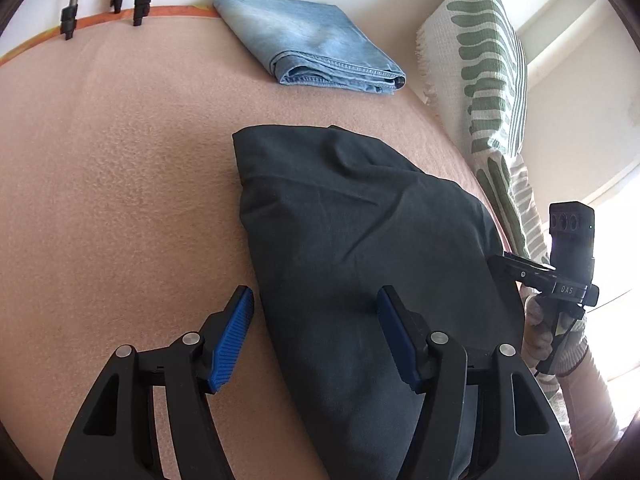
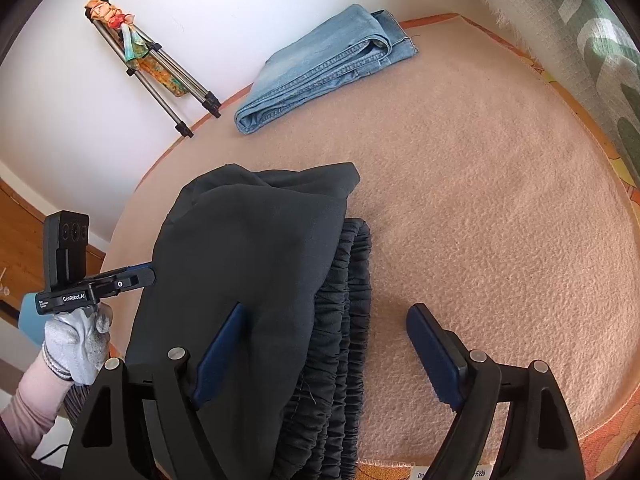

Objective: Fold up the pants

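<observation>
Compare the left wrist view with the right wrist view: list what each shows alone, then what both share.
Left wrist only: the right tool seen from the side, at the dark pants' far edge.

Right wrist only: the pants' gathered elastic waistband, the decorated tripod, and the gloved left hand holding the left tool.

Both: dark pants, folded jeans, peach blanket, green-patterned pillow.

Blanket (image 2: 500, 200) open R of pants (image 2: 248, 264); jeans (image 2: 320, 68) far edge.
</observation>
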A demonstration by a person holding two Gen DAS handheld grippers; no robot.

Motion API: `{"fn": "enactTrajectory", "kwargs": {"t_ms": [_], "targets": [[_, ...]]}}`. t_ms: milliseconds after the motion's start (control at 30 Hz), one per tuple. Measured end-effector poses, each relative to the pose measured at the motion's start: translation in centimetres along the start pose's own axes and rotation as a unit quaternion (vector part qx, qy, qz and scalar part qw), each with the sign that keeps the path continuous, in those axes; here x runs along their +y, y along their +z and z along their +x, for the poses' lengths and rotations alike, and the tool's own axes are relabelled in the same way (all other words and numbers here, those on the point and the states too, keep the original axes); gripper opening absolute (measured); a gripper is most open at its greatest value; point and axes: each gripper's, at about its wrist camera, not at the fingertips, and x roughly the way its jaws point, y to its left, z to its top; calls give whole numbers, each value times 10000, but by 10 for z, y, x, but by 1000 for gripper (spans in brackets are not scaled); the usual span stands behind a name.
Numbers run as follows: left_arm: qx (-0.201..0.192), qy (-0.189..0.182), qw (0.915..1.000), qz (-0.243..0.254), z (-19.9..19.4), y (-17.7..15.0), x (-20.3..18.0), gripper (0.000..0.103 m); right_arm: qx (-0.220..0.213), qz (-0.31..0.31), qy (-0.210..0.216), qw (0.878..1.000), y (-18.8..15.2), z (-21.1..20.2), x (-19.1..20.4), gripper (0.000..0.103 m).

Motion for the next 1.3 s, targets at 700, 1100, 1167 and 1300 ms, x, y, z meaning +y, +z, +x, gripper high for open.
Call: {"fn": "enactTrajectory", "kwargs": {"t_ms": [700,1100,1167,1300], "targets": [[-360,-294,9989,-109,15,0,-7,22,-88,-166,108,9998,0,4,8,46],[-671,-163,9975,177,-7,-3,-19,12,-380,-202,190,9989,-1,-8,29,17],[-755,-216,9967,204,-15,-2,-22,12,-482,-300,119,9983,-2,-18,38,15],[-886,-245,9948,443,-30,0,-35,12,-666,-524,-27,9964,-4,-34,57,14]]}}
